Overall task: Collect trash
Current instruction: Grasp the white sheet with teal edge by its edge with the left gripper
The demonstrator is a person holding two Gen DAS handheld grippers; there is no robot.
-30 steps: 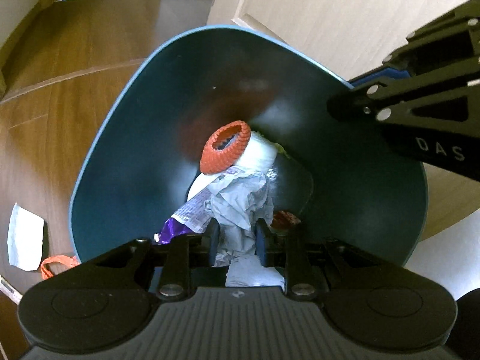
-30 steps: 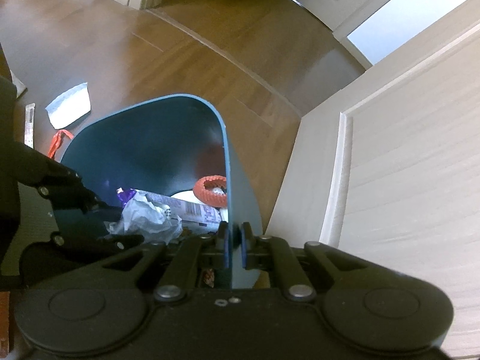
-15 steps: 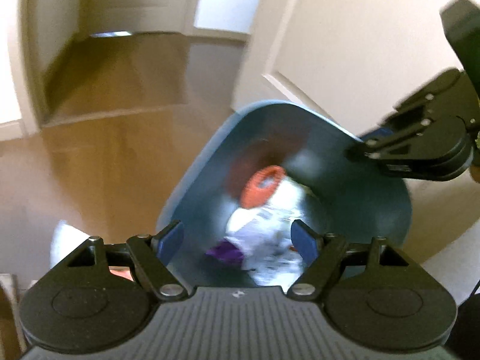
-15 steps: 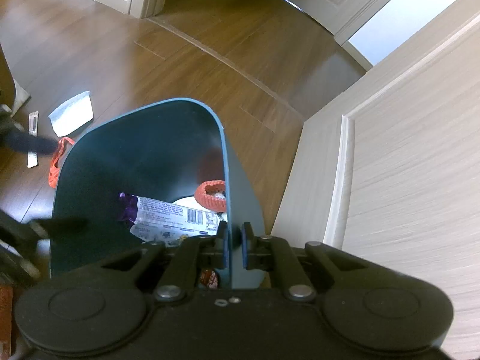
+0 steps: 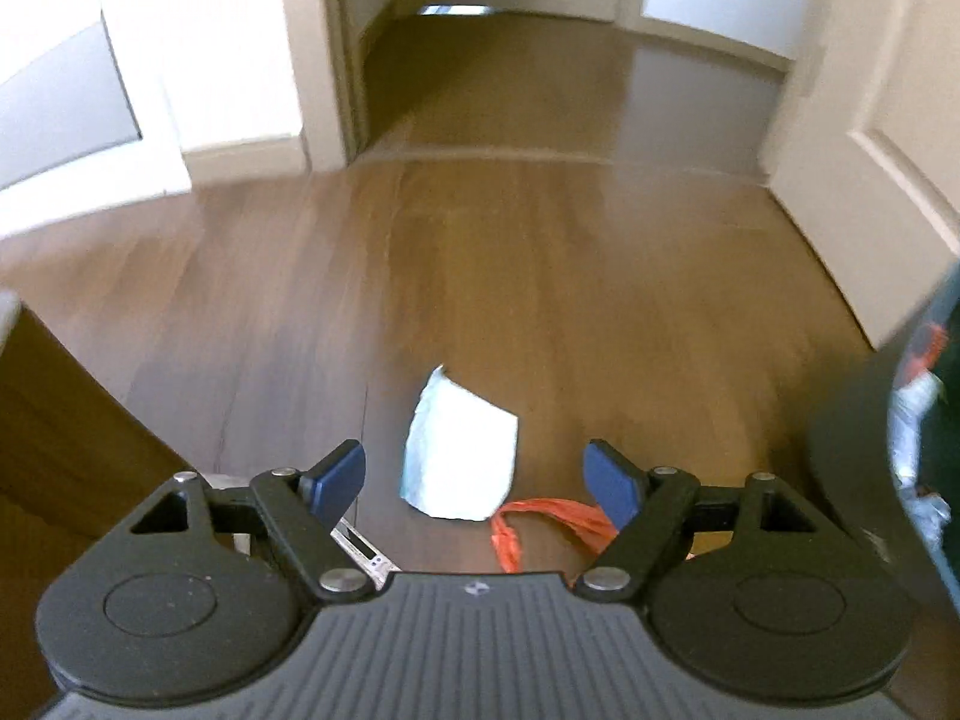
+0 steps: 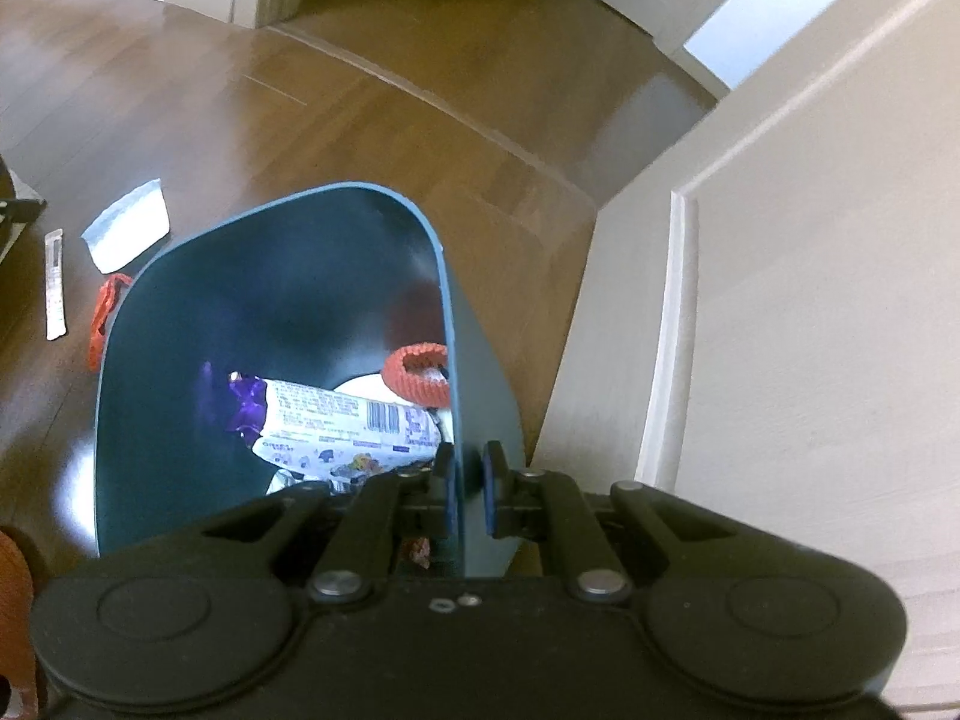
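My right gripper [image 6: 468, 483] is shut on the near wall of the dark teal bin [image 6: 270, 204]. Inside the bin lie a purple-and-white wrapper [image 6: 336, 420] and an orange netted ring [image 6: 420, 381]. My left gripper [image 5: 474, 468] is open with nothing between its fingers and points down at the wooden floor. Below it lies a flat white paper [image 5: 459, 456]. An orange strip [image 5: 552, 519] lies by the right finger and a thin white wrapper strip [image 5: 360, 546] by the left. The bin's side [image 5: 852, 420] shows at the right edge of the left wrist view.
The same paper [image 6: 126, 234], orange strip [image 6: 102, 318] and thin strip [image 6: 55, 282] lie left of the bin. A pale door panel [image 6: 810, 300] stands close on the bin's right. Dark wooden furniture [image 5: 54, 420] rises at the left. A doorway [image 5: 480, 60] opens ahead.
The left gripper let go of crumpled paper over the bin, opened wide and swung left, away from the bin, to above the litter on the floor. The right gripper kept its hold.
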